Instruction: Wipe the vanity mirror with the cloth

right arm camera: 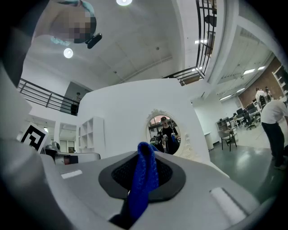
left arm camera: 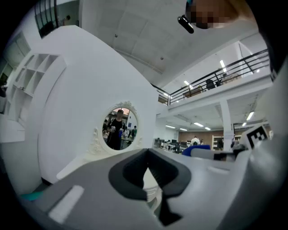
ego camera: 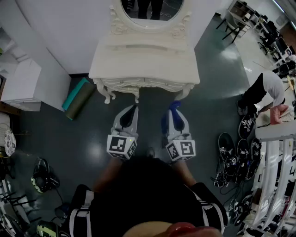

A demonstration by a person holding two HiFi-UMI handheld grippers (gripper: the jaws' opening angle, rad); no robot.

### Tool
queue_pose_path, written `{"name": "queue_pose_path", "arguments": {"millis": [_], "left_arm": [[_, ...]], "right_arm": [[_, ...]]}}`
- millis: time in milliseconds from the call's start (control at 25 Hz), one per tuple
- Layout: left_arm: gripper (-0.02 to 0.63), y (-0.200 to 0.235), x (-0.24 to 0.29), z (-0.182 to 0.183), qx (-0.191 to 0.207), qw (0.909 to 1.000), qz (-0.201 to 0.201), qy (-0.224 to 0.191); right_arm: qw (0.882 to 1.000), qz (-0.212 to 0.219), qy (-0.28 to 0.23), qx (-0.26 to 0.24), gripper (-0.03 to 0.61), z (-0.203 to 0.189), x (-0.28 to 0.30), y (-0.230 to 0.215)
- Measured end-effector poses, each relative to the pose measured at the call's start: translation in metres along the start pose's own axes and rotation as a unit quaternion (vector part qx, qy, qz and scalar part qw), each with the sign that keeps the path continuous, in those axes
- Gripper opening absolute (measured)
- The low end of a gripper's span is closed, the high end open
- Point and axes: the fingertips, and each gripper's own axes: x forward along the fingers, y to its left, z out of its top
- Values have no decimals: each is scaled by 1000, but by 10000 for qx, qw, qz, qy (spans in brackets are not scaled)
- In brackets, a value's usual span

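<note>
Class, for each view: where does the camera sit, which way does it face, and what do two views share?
Head view: on head, facing down at vanity; arms, left claw, right claw show.
Left gripper view: on left claw, shut, empty, facing mirror.
Right gripper view: on right claw, shut on cloth, facing mirror.
Both gripper views share the mirror.

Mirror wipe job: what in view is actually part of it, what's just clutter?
Job: oval vanity mirror in ornate white frame; white vanity table; blue cloth clamped in right gripper; left gripper, shut, empty.
Clutter: rolled teal and olive mats; black shoes on floor; white shelf unit.
</note>
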Motion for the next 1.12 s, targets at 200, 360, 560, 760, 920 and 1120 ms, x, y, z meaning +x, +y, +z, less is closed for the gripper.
{"name": "queue_pose_path", "arguments": {"millis": [200, 360, 560, 760, 920, 1120], "left_arm": [[9, 0, -5, -4, 6, 10000, 13, 23], [9, 5, -7, -4, -3, 10000, 34, 28], [9, 13, -11, -4, 3, 10000, 25, 27], [9, 27, -17, 0, 11, 10000, 37, 5], [9, 43, -26, 1, 26, 10000, 33, 19], [9, 61, -30, 4, 13, 9999, -137, 27]], "right_arm": [[10000, -5, 17, -6, 37, -4, -4, 1], [10000, -13, 53, -33, 35, -6, -2, 5], [9998, -41, -61, 182, 37, -6, 0, 10], [9998, -68, -99, 178, 37, -7, 6, 20], [9998, -155, -75, 131, 37, -11, 10, 31], [9993, -321, -115, 143, 37, -18, 17, 40]]}}
